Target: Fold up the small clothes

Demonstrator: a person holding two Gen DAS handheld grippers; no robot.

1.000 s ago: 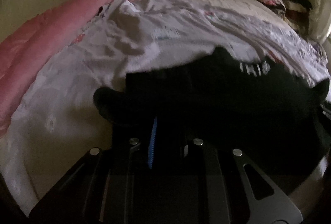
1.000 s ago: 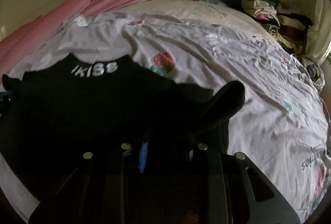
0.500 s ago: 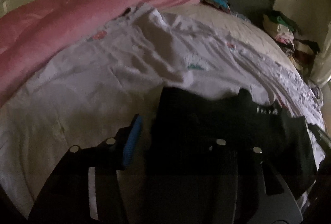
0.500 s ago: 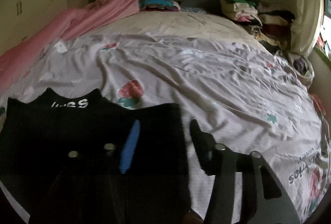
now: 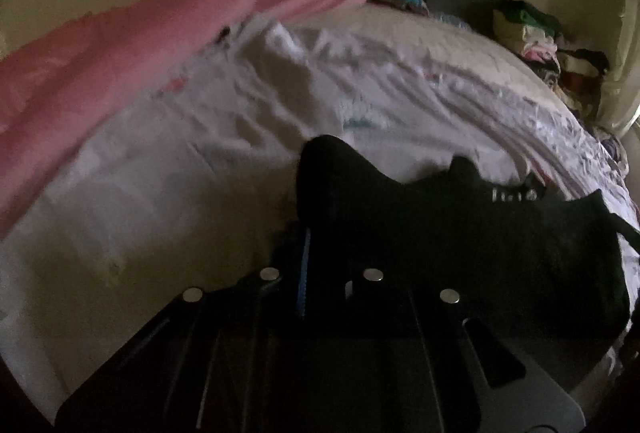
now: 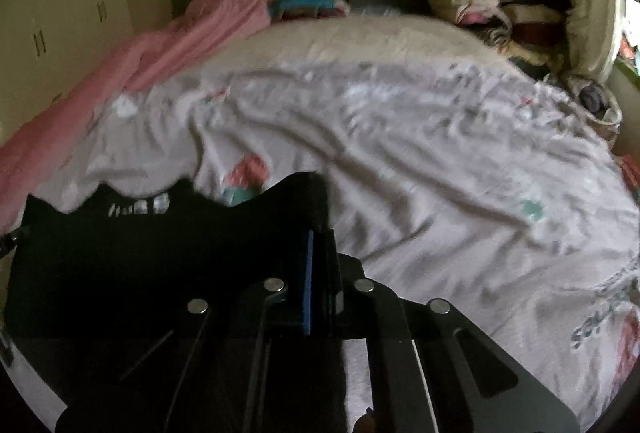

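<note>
Pale floral cotton covers the bed (image 6: 420,161), a wide rumpled sheet that carries everything here; a pink blanket (image 5: 120,45) runs along its left edge up to the headboard corner, and a heap of other clothes (image 6: 480,5) sits in the far right corner. The black garment (image 5: 460,233), small and dark with a strip of white lettering near its top edge, lies at the near edge of the bed, stretched between the two tools.

The left gripper (image 5: 306,249) has its jaws pinched tight on the garment's left corner, the cloth bunched up just above the blue pad. The right gripper (image 6: 316,245) is likewise clamped on the right corner, with fabric rising in a peak right at its tips. So the piece spreads to the right of the left tool and to the left of the right one, touching both.

The step in hand looks like taking hold of two corners to carry them over in a fold. To do it well, both hands should likely lift together and keep the edge between them taut, so the cloth does not sag or twist. Dragging the sheet up with it is the risk, since the bedding is soft and already creased.
</note>
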